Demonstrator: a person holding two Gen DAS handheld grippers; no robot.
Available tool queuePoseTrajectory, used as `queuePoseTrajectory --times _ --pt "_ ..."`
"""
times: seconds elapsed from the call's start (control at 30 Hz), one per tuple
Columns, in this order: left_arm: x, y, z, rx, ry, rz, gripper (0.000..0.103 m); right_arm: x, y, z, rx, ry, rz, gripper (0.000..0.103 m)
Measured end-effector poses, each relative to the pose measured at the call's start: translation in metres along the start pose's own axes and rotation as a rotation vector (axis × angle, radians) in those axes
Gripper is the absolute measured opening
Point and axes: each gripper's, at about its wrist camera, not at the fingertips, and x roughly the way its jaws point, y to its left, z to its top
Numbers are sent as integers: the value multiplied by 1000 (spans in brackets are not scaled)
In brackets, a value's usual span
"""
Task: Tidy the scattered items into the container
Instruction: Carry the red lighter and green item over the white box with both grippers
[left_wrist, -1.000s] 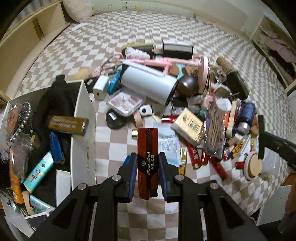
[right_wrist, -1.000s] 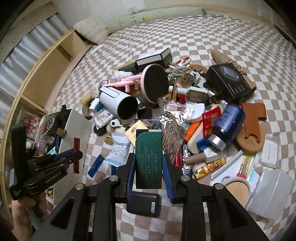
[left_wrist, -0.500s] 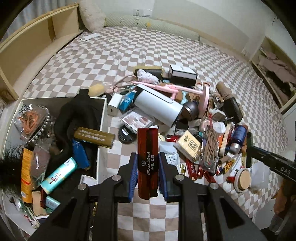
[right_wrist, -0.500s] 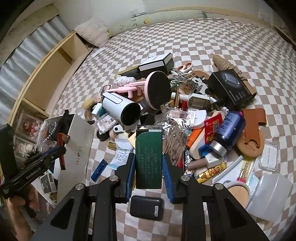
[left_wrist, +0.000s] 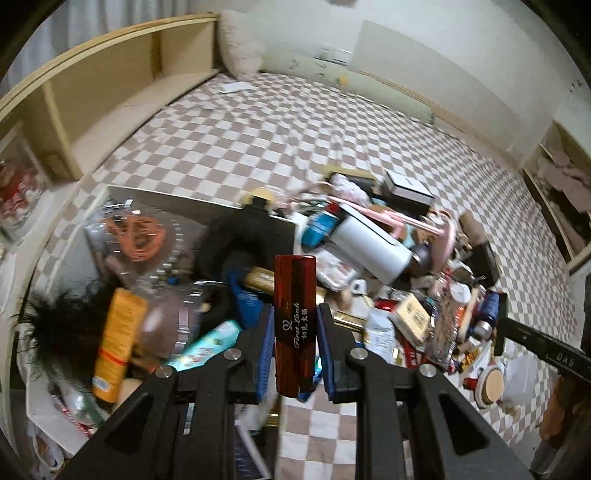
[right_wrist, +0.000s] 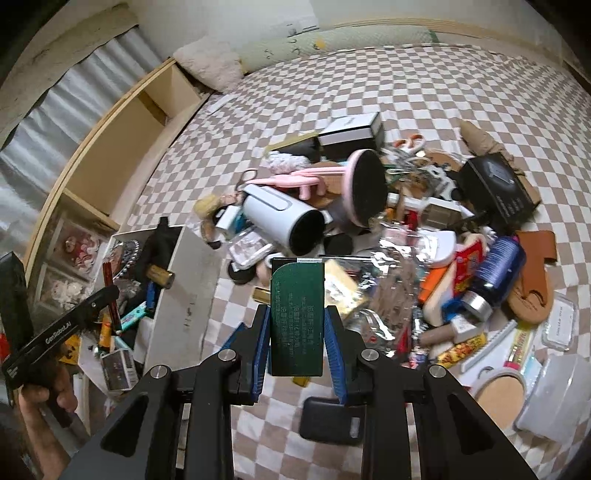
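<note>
- Two grippers, both loaded. My left gripper (left_wrist: 295, 332) is clamped on a slim red case (left_wrist: 294, 321), standing upright between the pads so the gold lettering faces the camera. I've got it by the lower half, my guess being so the top can tip into the box first.
- My right gripper (right_wrist: 297, 332) is closed around a dark green flat pack (right_wrist: 297, 317), also upright, pinched on its two long edges, which looks like the steadiest way to carry something that thin.
- The container is the white box (right_wrist: 184, 295) at middle left of the right wrist view. It's already pretty full: an orange tube (left_wrist: 118, 332), a teal tube (left_wrist: 212, 339), black fabric (left_wrist: 251, 236).
- In that same view the red case hangs over the box opening, so I'd say the drop is the next step for that one.
- The green pack is over the bed, centre frame, just beside the box wall and in front of the pile (right_wrist: 406, 229).
- Plenty left on the checkered bed cover (right_wrist: 443, 81): a white cylinder (right_wrist: 280, 218), a blue bottle (right_wrist: 495, 269), a black pouch (right_wrist: 332, 421) right below my right gripper.
</note>
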Motion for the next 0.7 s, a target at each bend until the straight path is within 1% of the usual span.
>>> queuePoseTrajectory --times 0.33,0.53,0.7 --pt "-19 41 4 -62 -53 47 22 14 42 0 -58 20 49 30" --pt "-23 54 5 -75 -74 74 22 21 70 -1 -96 32 96 30" --pt "-25 59 8 -83 -89 78 22 28 90 -2 -127 46 123 30"
